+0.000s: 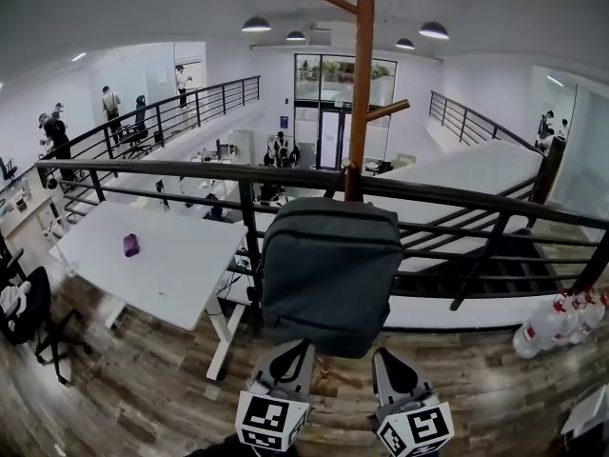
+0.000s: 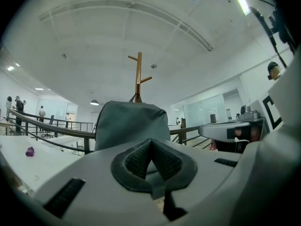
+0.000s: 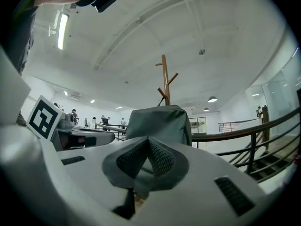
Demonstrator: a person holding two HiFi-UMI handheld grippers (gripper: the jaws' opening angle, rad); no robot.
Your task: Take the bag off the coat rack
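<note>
A grey bag [image 1: 328,274] hangs on the wooden coat rack [image 1: 360,74], in front of a black railing. The same bag [image 2: 131,124] fills the middle of the left gripper view, and the bag [image 3: 160,124] shows likewise in the right gripper view, with the rack [image 2: 138,76] [image 3: 164,79] rising behind it. My left gripper [image 1: 290,362] sits just below the bag's bottom edge, shut and empty. Beside it my right gripper [image 1: 392,369] is also shut with nothing held. Both point up at the bag from below. The pole's lower part is hidden by the bag.
A black railing [image 1: 476,212] runs across behind the rack. A white table [image 1: 152,255] with a small purple object [image 1: 131,245] stands at left, a black office chair [image 1: 33,317] beside it. Several bottles [image 1: 561,322] lie on the wooden floor at right. People stand far off.
</note>
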